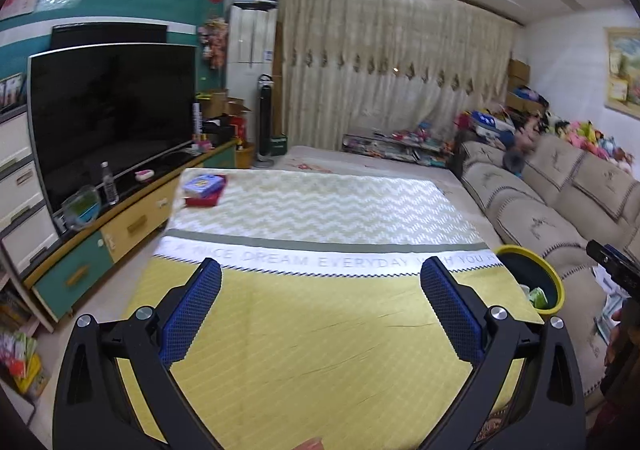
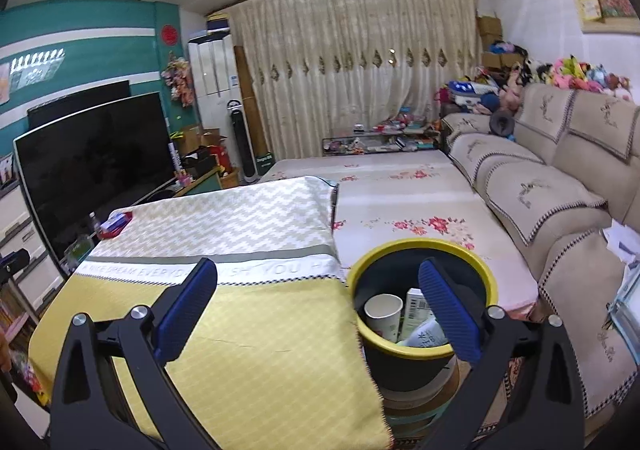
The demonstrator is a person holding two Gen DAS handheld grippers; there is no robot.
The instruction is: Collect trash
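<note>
From the left wrist, the left hand-held gripper (image 1: 320,304) hangs over the yellow end of the cloth (image 1: 320,330) that covers the counter, its blue pads spread wide with nothing between them. The bin (image 1: 530,282), dark with a yellow rim, stands just beside the cloth's right edge, with some green-and-white trash showing inside. At the cloth's far left corner lies a blue box (image 1: 204,184) on a red tray. A TV (image 1: 108,118) stands well left of the cloth.

From the right wrist, the right hand-held gripper (image 2: 318,306) is also wide apart and empty, its right pad over the bin (image 2: 360,274). The bin sits against the cloth's (image 2: 260,350) right edge and holds a paper cup (image 2: 383,312), a carton (image 2: 416,306) and a white tube (image 2: 428,334). A sofa (image 2: 560,178) runs well right of the bin.
</note>
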